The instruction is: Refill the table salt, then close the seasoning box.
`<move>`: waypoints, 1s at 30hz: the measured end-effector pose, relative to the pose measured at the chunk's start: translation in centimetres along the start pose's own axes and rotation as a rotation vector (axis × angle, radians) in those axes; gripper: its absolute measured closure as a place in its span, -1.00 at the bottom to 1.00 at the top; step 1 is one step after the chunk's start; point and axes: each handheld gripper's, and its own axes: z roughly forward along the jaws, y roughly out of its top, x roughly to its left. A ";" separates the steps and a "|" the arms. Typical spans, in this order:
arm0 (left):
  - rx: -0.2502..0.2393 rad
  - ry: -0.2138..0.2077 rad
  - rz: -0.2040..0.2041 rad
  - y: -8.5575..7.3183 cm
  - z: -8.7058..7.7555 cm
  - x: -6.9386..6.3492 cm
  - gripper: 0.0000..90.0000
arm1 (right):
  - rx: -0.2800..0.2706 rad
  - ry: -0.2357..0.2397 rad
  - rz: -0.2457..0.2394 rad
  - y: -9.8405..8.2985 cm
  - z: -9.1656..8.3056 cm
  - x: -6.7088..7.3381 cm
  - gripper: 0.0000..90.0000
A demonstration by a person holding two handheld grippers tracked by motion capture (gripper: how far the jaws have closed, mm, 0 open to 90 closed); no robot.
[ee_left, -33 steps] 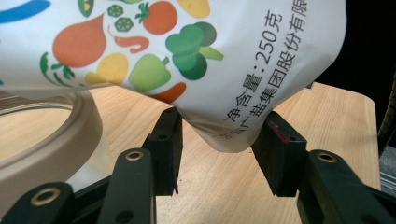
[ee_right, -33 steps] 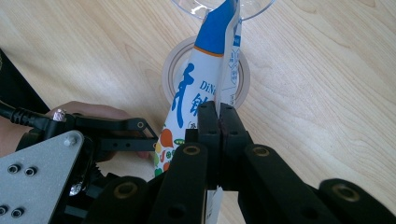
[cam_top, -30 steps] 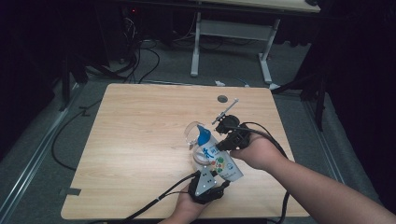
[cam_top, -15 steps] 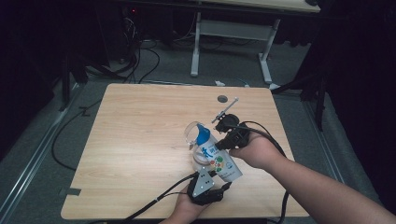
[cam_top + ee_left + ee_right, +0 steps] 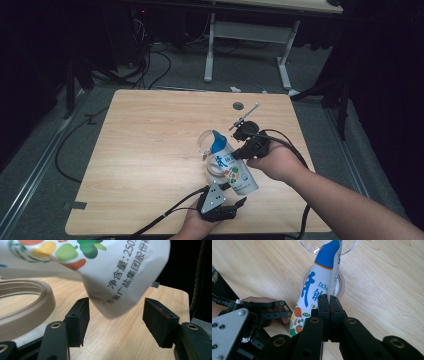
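A white pouch (image 5: pixel 231 169) with a blue top and printed vegetables hangs tilted, its blue end inside a clear cup (image 5: pixel 204 142). My right gripper (image 5: pixel 236 155) is shut on the pouch's side edge (image 5: pixel 312 290), with the cup's rim (image 5: pixel 312 246) beyond it. My left gripper (image 5: pixel 234 194) sits at the pouch's lower end near the table's front edge. Its jaws have just been opening. In the left gripper view the pouch's bottom corner (image 5: pixel 120 277) hangs between the pads (image 5: pixel 153 322) without being pressed. A beige tape ring (image 5: pixel 30 305) lies under the pouch (image 5: pixel 342 282).
A thin metal rod with a black clamp (image 5: pixel 245 116) and a small grey disc (image 5: pixel 238 105) lie at the far right of the wooden table (image 5: pixel 140 150). Cables trail from both grippers over the front edge. Another table's white legs (image 5: pixel 210 50) stand behind.
The left gripper's jaws have spread apart and let go of the pouch's bottom end. The right hand and the pouch have stayed where they were.
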 end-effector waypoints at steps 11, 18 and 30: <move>0.002 0.019 -0.022 -0.2 -0.9 0.9 -0.14 | -0.014 -0.015 0.007 -0.2 -0.9 -0.7 1.00; 0.004 0.040 -0.038 -0.6 -2.0 1.8 -0.14 | -0.022 -0.001 -0.006 -0.3 -0.9 -0.5 1.00; 0.010 0.087 -0.061 -1.3 -3.7 3.3 -0.12 | -0.019 -0.011 -0.010 -0.7 -1.0 -0.5 1.00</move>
